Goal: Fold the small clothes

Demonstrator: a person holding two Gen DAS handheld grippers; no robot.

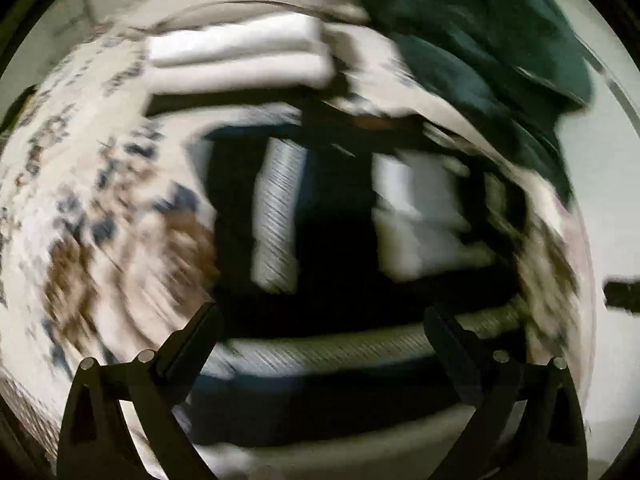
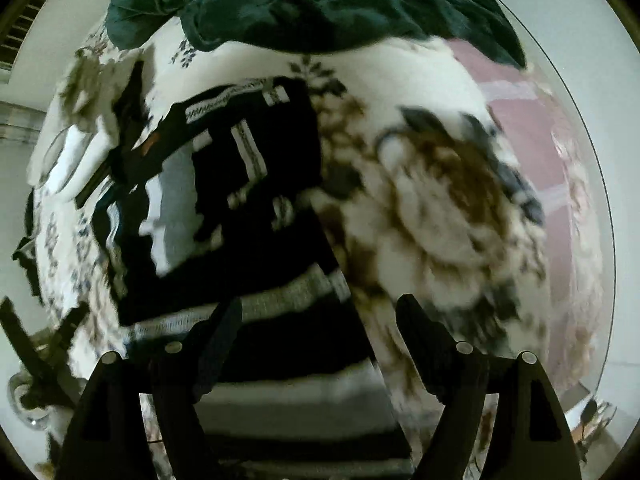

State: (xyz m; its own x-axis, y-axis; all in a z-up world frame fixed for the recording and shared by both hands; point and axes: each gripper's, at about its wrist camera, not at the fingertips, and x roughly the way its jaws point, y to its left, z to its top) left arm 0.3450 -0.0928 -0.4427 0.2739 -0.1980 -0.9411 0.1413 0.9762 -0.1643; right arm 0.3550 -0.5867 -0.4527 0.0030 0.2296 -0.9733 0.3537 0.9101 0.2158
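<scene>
Black striped garment spread on floral cloth

Floral cloth (image 1: 100, 208), white with brown and dark blue blooms, covers the surface and fills the left of the left wrist view. Two folded white pieces (image 1: 240, 56) are stacked at its far side. Right of the blooms lies the black garment (image 1: 332, 240), crossed by pale grey ribbed bands, with a white patch toward its right; motion blur smears all of it. A dark green cloth (image 1: 488, 40) is heaped at the far right. The left gripper (image 1: 320, 316) hangs over the garment with its jaws spread wide and nothing between them.

From the right wrist view the garment (image 2: 224, 216) sits left of centre, flat in part, black with white and grey stripes, one broad band running along its near edge. The right gripper (image 2: 320, 312) is over that near edge, jaws well apart, clamping nothing. Big brown blooms of the cloth (image 2: 448, 200) lie to the right, the green cloth (image 2: 304, 4) beyond
</scene>
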